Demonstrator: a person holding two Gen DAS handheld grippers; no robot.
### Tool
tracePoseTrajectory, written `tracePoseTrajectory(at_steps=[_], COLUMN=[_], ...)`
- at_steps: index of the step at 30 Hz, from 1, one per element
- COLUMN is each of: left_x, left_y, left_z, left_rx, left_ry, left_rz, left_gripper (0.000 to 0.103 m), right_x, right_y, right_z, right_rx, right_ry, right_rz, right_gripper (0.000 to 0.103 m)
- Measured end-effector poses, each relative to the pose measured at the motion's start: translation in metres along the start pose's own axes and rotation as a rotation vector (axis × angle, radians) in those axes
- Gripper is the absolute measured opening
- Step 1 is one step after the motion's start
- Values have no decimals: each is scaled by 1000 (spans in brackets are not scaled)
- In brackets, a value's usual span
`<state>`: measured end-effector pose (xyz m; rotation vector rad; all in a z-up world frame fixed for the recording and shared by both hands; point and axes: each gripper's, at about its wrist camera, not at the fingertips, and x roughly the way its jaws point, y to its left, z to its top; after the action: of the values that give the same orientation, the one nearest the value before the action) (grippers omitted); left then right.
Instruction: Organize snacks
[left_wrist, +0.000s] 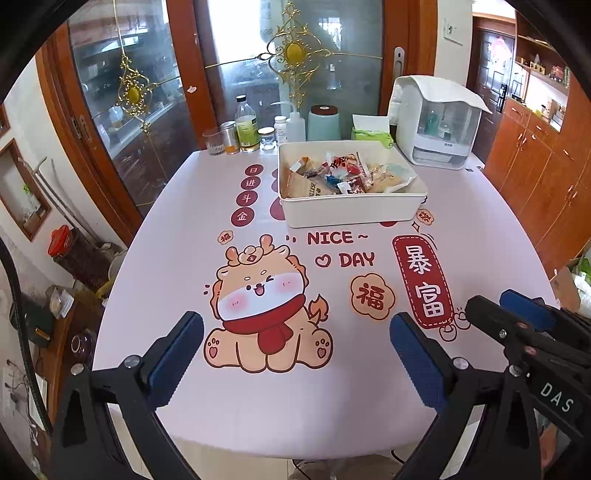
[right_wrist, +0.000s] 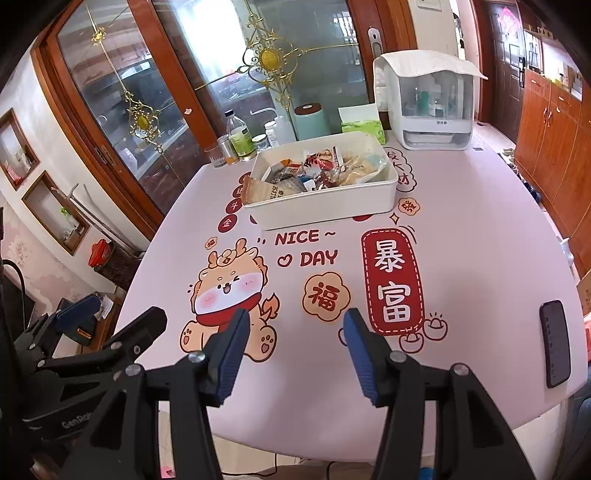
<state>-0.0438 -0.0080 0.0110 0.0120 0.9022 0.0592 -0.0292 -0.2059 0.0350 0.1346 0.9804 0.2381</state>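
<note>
- Because both grippers hang over the near part of the desk (left_wrist: 461, 236) with nothing between their jaws, no snack is held at this moment.
- Left gripper (left_wrist: 295, 354): jaws spread wide and empty, above the cartoon dragon print (left_wrist: 266, 302). It is well apart from the snacks.
- Right gripper (right_wrist: 295, 345): jaws spread and empty, also well short of the snacks, with the phone (right_wrist: 554, 343) lying further right at the desk edge.
- Location of the work: the snacks (left_wrist: 343, 173) lie heaped in the white tray (left_wrist: 351, 212) at the far middle of the desk, in front of a row of bottles and jars (left_wrist: 247, 129) and left of a white appliance (left_wrist: 439, 125).
- Handling, judged from appearance:
  - The snacks appear to be small sealed packets, so expect them to be light, soft and crinkly.
  - Film wrappers are likely slippery; a shallow pinch may slide off.
  - Contents such as biscuits or crisps may crush; close the jaws gently.
  - The heap is loose, so lifting one packet may drag its neighbours.
- Where to take hold: pinch a packet at a flat sealed edge or a corner that sticks up above the heap, not across its puffed middle.
- The tray is stiff; grip its rim if it must be shifted.
</note>
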Motion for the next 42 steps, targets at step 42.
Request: tracePoseTrajectory(at_steps=[42], left_x=[40], left_y=[-1], left_z=[24], left_rx=[-45], left_ry=[72], left_rz=[-11], left_gripper=[100], right_x=[26], right_y=[-2], right_z=[23], right_rx=[-27], right_ry=[23], right_rz=[-6], right_gripper=[54])
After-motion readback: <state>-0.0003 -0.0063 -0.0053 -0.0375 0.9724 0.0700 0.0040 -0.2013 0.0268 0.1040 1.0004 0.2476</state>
